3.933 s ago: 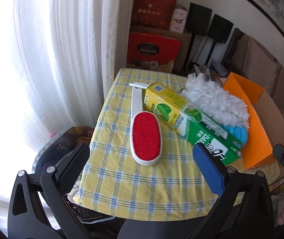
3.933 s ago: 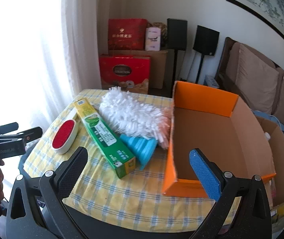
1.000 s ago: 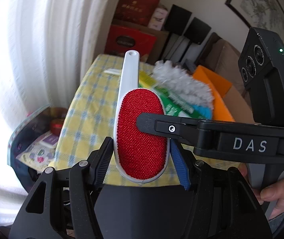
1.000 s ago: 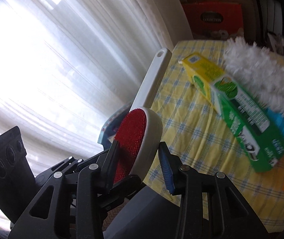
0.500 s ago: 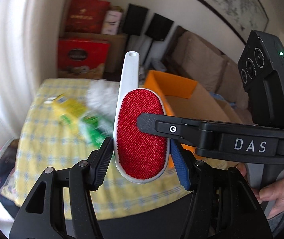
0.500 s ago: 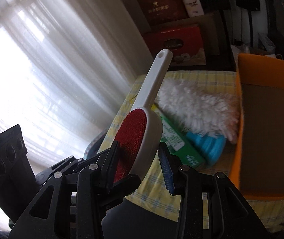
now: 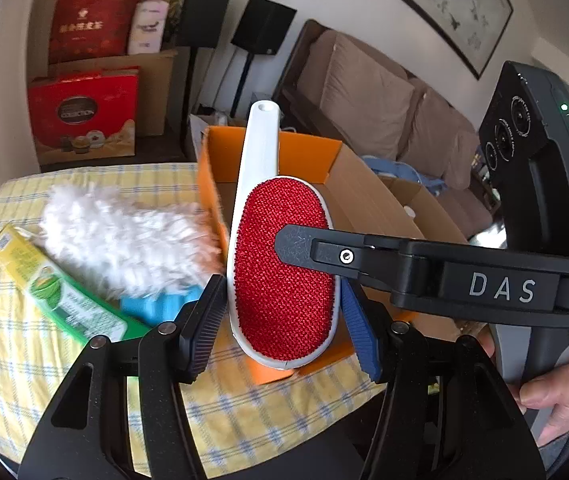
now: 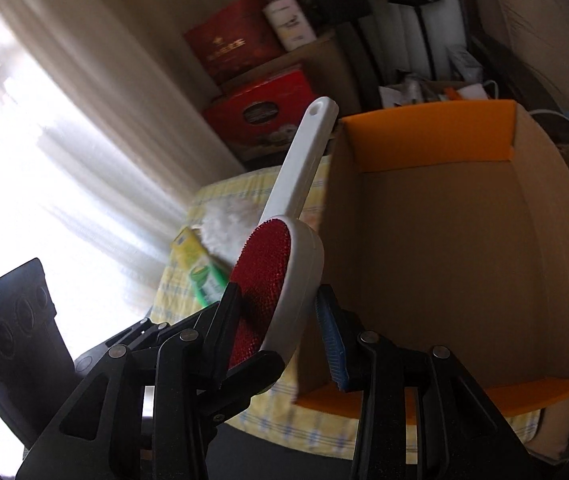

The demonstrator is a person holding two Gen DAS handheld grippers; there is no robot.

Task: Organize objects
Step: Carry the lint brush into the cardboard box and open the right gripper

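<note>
Both grippers are clamping the same lint brush [image 7: 282, 264] at once, and that shared hold is where trouble could start. The left gripper [image 7: 280, 320] is pinching the oval head across its width, jaws about half open with pads pressing on the white rim. The right gripper [image 8: 280, 320] is squeezing it front to back, one finger lying across the red pile and the other on the white back, jaws fairly narrow. If one hand lets go late or pulls a different way, the brush could twist out and fall on the table [image 7: 12, 352] rather than in the box [image 8: 444, 264].

The brush is being held in the air, handle pointing up and away, above the near left corner of the orange cardboard box. The handle is long, so I judge it could catch the box's left wall if lowered at this tilt, tipping the brush or nudging the box. The white duster [image 7: 124, 240] and the green and yellow carton [image 7: 56, 288] are lying just left of the box, close enough to be knocked by a low swing.

Both tools are pointing forward and angled downward toward the table, the right one reaching in from the right side. A person's hand [image 7: 552, 388] is gripping its handle at the near right.
</note>
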